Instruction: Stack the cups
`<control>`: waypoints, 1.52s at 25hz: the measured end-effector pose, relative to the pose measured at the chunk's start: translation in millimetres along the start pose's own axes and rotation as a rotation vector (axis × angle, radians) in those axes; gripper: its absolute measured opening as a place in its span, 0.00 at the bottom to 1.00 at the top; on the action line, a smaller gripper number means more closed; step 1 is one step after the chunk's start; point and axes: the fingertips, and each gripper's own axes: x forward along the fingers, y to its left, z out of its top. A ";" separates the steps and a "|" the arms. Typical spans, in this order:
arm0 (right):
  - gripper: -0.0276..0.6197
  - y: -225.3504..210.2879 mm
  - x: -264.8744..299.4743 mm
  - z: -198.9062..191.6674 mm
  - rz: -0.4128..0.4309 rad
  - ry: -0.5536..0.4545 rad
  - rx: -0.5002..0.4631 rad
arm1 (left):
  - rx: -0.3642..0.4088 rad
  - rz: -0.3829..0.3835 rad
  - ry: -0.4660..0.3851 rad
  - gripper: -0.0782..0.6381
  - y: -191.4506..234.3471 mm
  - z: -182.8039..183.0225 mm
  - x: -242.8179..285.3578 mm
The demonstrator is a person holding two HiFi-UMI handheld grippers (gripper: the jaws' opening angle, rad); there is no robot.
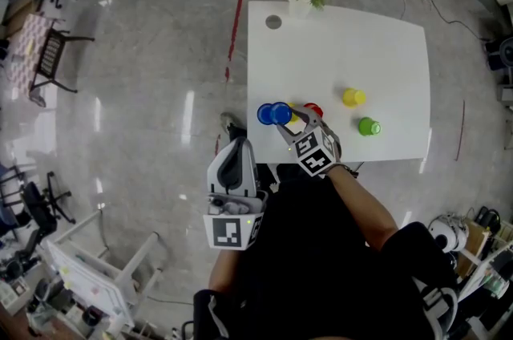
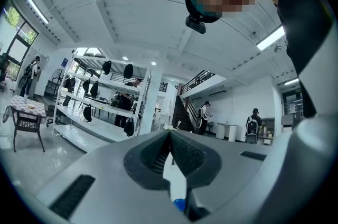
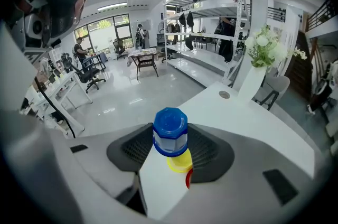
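**Inspector:** State of the right gripper (image 1: 293,123)?

**Operator:** My jaws stand wide and are clamped on the blue cup (image 3: 170,132). It is upside down, base up, with a pad against each side. I grip it at the wall so that the open rim faces down, free to slip over another cup.

**Inspector:** Where is it?

**Operator:** At the near left part of the white table (image 1: 345,50). A yellow cup (image 3: 180,163) sits directly below it and a red cup (image 1: 313,110) just beside that. I judge that the yellow one is the seat for the blue one. I cannot tell whether they already touch.

**Inspector:** Left gripper (image 2: 170,138)?

**Operator:** Jaws closed, nothing between them. I hold it off the table against my body, out of the working hand's way.

**Inspector:** Outstanding items?

**Operator:** A second yellow cup (image 1: 353,97) and a green cup (image 1: 369,126) stand apart to the right, unstacked. In the head view the blue shows as two rounds; I cannot say whether that is one cup or two.
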 end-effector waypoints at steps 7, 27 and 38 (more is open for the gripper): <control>0.41 -0.1 3.7 0.1 -0.019 -0.006 -0.009 | -0.007 0.004 0.018 0.14 2.2 -3.1 -1.1; 0.36 -68.7 -102.1 -0.2 -0.170 -0.299 0.254 | 0.047 -0.177 0.020 0.14 -60.7 -2.2 25.0; 0.35 -134.5 -175.9 -88.5 -0.383 -0.300 0.436 | 0.039 -0.326 0.038 0.14 -126.7 -7.1 43.4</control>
